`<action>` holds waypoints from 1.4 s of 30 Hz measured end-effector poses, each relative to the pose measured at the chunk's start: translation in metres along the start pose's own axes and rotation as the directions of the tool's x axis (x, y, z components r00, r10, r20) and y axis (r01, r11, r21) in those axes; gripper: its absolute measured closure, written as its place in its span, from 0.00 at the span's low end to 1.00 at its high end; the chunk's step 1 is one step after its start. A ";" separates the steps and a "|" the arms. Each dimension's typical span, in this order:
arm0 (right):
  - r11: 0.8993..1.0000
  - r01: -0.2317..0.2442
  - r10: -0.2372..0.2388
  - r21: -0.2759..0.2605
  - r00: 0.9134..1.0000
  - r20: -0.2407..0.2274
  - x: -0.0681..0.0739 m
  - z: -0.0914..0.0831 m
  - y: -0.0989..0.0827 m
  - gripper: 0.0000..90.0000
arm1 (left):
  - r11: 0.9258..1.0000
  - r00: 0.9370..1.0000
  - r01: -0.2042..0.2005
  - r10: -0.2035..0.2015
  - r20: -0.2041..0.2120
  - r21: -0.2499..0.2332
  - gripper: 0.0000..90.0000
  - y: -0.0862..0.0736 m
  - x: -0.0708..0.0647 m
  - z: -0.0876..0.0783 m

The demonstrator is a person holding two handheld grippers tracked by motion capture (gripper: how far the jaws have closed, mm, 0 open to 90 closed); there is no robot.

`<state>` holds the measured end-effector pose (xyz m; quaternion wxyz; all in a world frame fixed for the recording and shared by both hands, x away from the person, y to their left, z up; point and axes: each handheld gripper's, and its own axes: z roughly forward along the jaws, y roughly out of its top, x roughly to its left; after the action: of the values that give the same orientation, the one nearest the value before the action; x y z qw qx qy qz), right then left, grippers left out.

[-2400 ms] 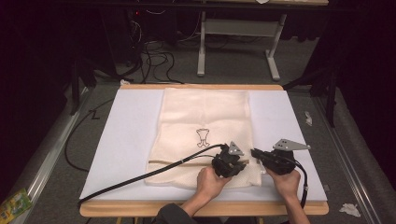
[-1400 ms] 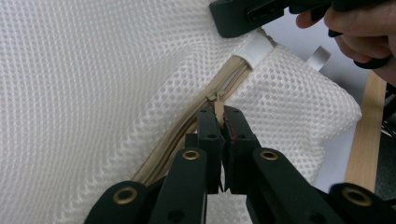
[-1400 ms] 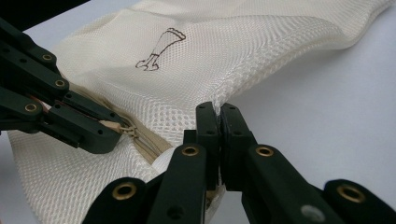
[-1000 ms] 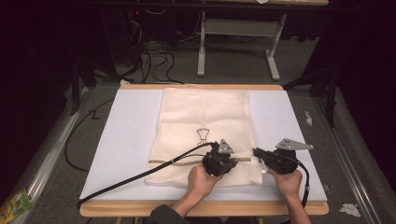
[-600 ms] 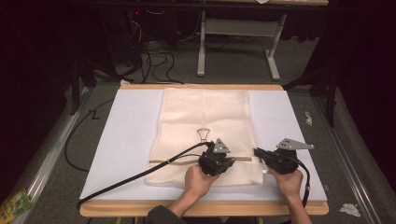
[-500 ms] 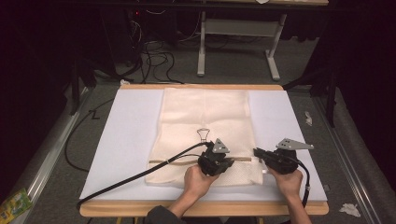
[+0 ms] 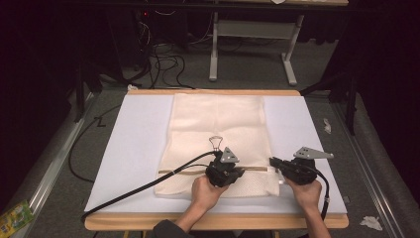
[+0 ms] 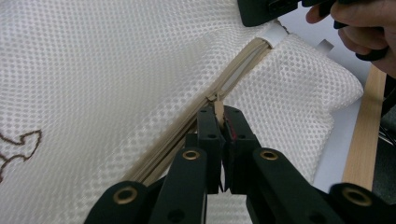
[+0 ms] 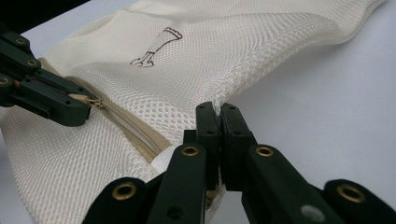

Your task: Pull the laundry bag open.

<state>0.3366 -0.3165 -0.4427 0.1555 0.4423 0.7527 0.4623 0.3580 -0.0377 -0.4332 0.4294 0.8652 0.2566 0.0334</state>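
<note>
Lay flat on the white-covered worktop (image 7: 124,148): a cream mesh laundry bag (image 7: 218,124), with its zipper (image 8: 243,60) running across near the edge closest to the person. Taken as the landmark, that zipper. Clamped on the small zipper pull (image 8: 218,108), about midway along the zipper: the left gripper (image 7: 233,174), jaws pressed narrow with the pull tab pinched between them. Clamped at the zipper's far end, on the bag's side seam (image 9: 217,103): the right gripper (image 7: 275,163), jaws likewise closed tight on a fold of mesh, apparently to anchor the bag. Behind the pull, toward the left side of the bag, looked open, with a darker slit along the teeth in the high view; ahead of it, toward the right gripper, appeared closed with teeth meshed, though hard to tell for certain which way the slider was meant to travel. Judged roughly half done. Left to do, by that reading: drawing the pull along the rest of the zipper while holding the seam taut, then letting go at both ends.
</note>
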 end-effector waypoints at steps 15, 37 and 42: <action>1.000 -0.007 0.007 -0.002 1.000 0.001 -0.001 0.001 0.000 0.99 | 1.000 1.000 0.012 -0.013 -0.015 -0.012 0.97 -0.007 0.007 -0.012; 1.000 -0.010 0.010 0.000 1.000 0.013 -0.004 -0.001 0.001 0.99 | 0.999 0.999 0.036 -0.036 -0.035 -0.024 0.97 -0.015 0.017 -0.027; 1.000 -0.018 0.018 0.001 1.000 0.016 -0.006 -0.002 -0.001 0.99 | 0.999 0.998 0.045 -0.046 -0.035 -0.024 0.97 -0.019 0.020 -0.029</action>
<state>0.3380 -0.3228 -0.4432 0.1571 0.4527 0.7477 0.4598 0.3596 0.0021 -0.4324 0.4353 0.8534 0.2836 0.0420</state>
